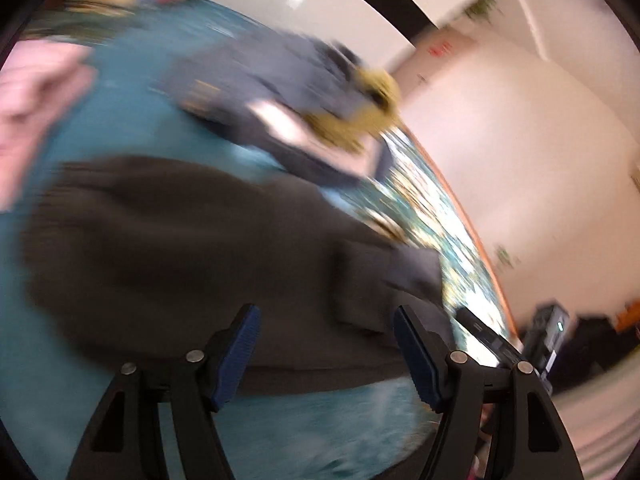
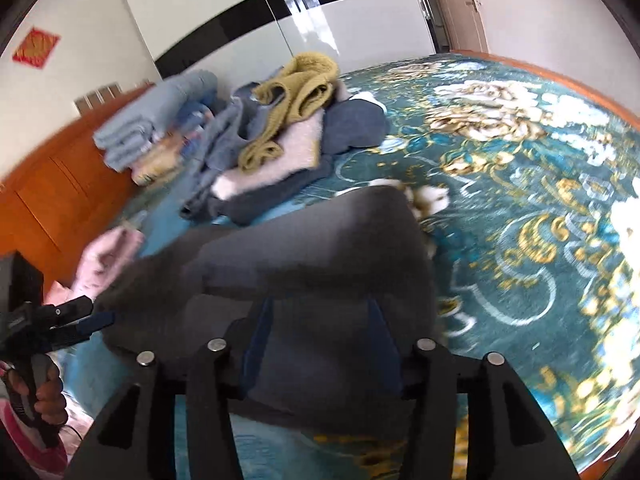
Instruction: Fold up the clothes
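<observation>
A dark grey garment (image 1: 192, 264) lies partly folded on the teal floral bedspread (image 2: 520, 208); it also shows in the right wrist view (image 2: 320, 248). My left gripper (image 1: 326, 356) is open just above its near edge and holds nothing. It shows at the left edge of the right wrist view (image 2: 90, 316). My right gripper (image 2: 320, 340) is open, its blue pads either side of a raised fold of the grey garment; contact is not clear.
A heap of unfolded clothes, with a mustard knit (image 2: 296, 96), blue pieces and a pale pink piece, lies behind the grey garment. A stack of folded light blue items (image 2: 152, 124) sits by the orange wooden headboard (image 2: 60, 196). A pink garment (image 2: 104, 260) lies at the left.
</observation>
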The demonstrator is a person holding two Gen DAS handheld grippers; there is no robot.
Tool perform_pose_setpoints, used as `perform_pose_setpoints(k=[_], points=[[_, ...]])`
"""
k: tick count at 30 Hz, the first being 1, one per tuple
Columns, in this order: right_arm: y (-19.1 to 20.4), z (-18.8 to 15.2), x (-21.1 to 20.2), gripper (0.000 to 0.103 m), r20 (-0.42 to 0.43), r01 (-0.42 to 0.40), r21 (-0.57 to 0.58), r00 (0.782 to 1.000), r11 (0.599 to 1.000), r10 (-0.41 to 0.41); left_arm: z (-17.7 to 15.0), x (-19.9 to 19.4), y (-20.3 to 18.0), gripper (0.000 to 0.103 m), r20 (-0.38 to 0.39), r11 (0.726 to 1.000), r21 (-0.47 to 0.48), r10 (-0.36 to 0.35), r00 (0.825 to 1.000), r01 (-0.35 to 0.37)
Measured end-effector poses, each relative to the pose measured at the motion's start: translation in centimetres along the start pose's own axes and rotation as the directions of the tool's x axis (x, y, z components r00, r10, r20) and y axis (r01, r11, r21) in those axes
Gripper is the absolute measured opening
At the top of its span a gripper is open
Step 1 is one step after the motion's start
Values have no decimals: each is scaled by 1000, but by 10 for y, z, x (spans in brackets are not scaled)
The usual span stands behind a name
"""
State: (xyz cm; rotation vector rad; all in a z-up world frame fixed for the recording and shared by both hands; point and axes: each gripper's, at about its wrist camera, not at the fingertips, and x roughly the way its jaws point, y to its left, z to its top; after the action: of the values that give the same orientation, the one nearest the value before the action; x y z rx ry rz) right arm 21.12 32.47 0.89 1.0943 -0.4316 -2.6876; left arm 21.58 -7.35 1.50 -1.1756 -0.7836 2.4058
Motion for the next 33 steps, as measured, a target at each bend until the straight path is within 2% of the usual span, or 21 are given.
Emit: perform_pose_setpoints(k=[2,4,5,7,10,11,15,18,21,24,26,27,29,32,33], points=[[3,-3,0,54,10,-31,17,999,999,30,1,-22,24,82,57,996,-55,71,996,-68],[8,-5,3,54,9,-47,12,999,999,47,0,-35,48,83,81,985,-129,123,989,-112],[10,-6,5,54,9,-57,7,998,998,57,-1,-40,61,83,85,978,-177,126,988,-110],[15,-8,7,54,8,-67,-4,998,998,67,-3,-43,87,84,96,955,-290,96,991,-65],[16,-12,7,58,8,-76,-11,997,997,76,-8,-36,118,84,130,887,-461,44,991,21],[15,-13,6,59,10,-81,-7,997,997,81,-9,-33,122,84,141,877,-480,39,989,34],[8,-15,4,59,25,-102,20,995,995,101,-6,-17,123,85,166,877,-478,37,985,48],[5,-15,5,59,28,-111,32,993,993,111,-5,-12,128,94,173,866,-496,37,984,55],[4,-16,3,59,38,-120,29,992,992,119,-6,5,128,96,127,877,-480,70,989,0],[-1,-17,2,60,50,-136,42,990,990,133,-1,8,117,96,132,898,-436,121,984,-52],[-3,-18,1,60,56,-145,49,988,988,142,-1,9,113,93,133,899,-431,145,980,-74],[-4,-19,1,60,58,-148,51,988,988,145,-1,7,112,91,136,899,-430,158,978,-85],[-5,-20,0,60,63,-156,56,986,986,152,-1,5,108,71,124,900,-411,213,969,-145],[-8,-21,-2,60,74,-171,66,983,983,166,-1,1,101,53,119,904,-372,272,955,-211],[-10,-22,-3,60,77,-175,69,982,982,170,-1,-2,96,50,130,908,-355,284,950,-222]])
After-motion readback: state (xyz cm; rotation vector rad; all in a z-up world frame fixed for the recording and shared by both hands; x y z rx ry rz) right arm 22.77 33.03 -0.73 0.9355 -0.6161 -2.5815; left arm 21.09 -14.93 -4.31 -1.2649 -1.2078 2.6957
